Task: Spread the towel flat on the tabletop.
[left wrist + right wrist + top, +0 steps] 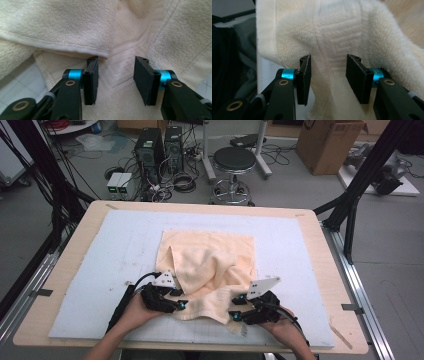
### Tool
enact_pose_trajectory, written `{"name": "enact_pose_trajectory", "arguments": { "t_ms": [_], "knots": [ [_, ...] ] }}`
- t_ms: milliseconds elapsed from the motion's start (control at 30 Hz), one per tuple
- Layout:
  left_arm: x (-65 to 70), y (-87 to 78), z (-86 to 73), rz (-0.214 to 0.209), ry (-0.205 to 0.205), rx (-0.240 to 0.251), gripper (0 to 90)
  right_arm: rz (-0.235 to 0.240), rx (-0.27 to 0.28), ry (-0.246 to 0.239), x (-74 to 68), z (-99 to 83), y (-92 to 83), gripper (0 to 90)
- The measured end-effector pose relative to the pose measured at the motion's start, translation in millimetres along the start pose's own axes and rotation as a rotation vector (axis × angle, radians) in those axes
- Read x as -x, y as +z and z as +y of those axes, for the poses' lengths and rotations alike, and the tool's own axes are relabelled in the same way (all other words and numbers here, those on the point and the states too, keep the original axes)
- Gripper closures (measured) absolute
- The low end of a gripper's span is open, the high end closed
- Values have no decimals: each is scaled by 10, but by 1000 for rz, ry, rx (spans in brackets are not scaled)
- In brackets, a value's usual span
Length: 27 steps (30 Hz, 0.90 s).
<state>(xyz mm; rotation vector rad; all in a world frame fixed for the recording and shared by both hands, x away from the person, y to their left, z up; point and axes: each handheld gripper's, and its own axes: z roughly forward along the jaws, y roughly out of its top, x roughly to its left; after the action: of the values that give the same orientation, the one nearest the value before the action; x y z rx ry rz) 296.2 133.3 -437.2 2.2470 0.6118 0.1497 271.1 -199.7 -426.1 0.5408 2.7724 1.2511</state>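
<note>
I had the towel [207, 270] lying rumpled mid-mat [285, 235], its near half bunched toward me, because the fold wasn't flat yet. My left gripper [181, 305] sat at the near-left edge, jaws parted with the patterned border between them but the pads off it. My right gripper [234, 314] mirrored it at the near-right corner, jaws likewise apart, cloth hanging between, unpinched. I judged both hands were placed at that hem to square it.

The right gripper [328, 75] has its jaws apart, with the cream towel [337, 37] and its patterned band between them; the pads seem clear of the cloth, though blur hides contact.
</note>
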Motion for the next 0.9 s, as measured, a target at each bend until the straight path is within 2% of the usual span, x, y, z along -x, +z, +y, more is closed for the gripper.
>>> {"name": "enact_pose_trajectory", "arguments": {
  "t_ms": [133, 233, 367, 400, 467, 500, 600, 700, 800, 900],
  "knots": [
    [9, -1, 0, 35, 8, -1, 657, -18, -82, -24, -7, 13, 162, 631],
    [12, -1, -2, 51, 6, 6, 737, -11, -85, -34, 6, 37, 181, 700],
    [47, -46, -4, 57, 43, -1, 885, 9, -79, -53, -2, 36, 142, 796],
    [62, -66, -8, 59, 48, 4, 892, 10, -75, -48, -9, 32, 121, 813],
    [88, -133, -26, 60, 56, 29, 895, 24, -54, -40, -9, 21, 59, 845],
    [98, -165, -45, 55, 39, 49, 896, 23, -42, -36, -12, 11, 31, 852],
    [106, -251, -117, 48, 19, 65, 896, 22, -26, -34, -40, -25, -56, 862],
    [134, -316, -184, 21, -3, 82, 896, 15, -24, -28, -97, -78, -114, 867],
    [145, -340, -188, 5, 13, 110, 886, 14, 1, -15, -126, -113, -163, 784],
    [75, -314, -174, 21, -20, 111, 685, 19, 24, 16, -115, -73, -161, 648]
  ]
}}
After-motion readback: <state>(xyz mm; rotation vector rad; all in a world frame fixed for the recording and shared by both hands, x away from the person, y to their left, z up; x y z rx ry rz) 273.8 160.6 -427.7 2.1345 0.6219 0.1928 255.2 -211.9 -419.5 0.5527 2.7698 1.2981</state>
